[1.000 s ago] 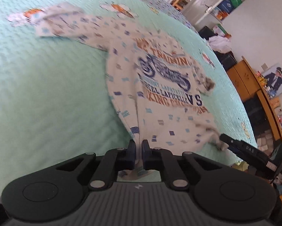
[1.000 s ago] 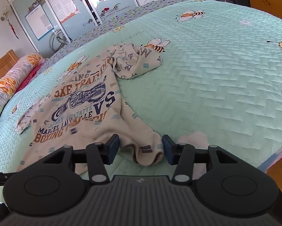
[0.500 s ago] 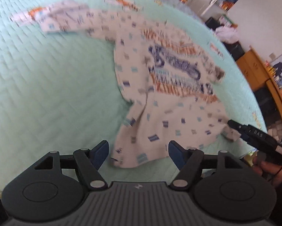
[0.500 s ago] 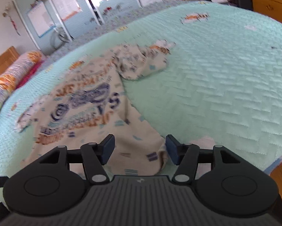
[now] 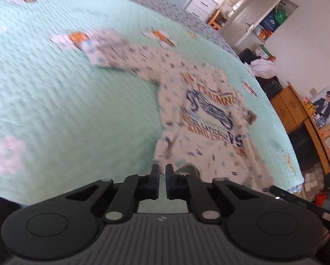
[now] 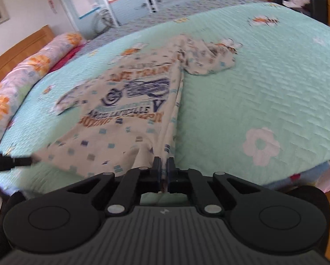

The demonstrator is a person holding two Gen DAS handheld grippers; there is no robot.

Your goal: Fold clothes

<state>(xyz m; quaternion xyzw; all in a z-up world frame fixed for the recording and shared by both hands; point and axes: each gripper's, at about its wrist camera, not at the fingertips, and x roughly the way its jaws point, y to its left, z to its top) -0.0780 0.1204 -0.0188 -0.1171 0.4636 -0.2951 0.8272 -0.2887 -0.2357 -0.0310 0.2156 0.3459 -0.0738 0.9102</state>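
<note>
A cream long-sleeved shirt (image 5: 209,119) with a motorcycle print and small squares lies spread on the mint green bedspread (image 5: 65,110); it also shows in the right wrist view (image 6: 129,110). My left gripper (image 5: 161,172) is shut on the shirt's hem at its left corner. My right gripper (image 6: 164,165) is shut on the hem at the right corner. The hem is lifted and stretched between them. One sleeve (image 6: 209,57) lies bunched by the collar.
The bed's near edge (image 6: 297,172) drops off just below the grippers. A floral bolster (image 6: 28,70) and wooden headboard lie at the far left. Wooden cabinets (image 5: 288,110), a chair with white clothes and clutter stand beyond the bed's right side.
Both grippers were open over the hem half a second ago; now both have shut on it and raised it. The left gripper had let go of the hem before that.
</note>
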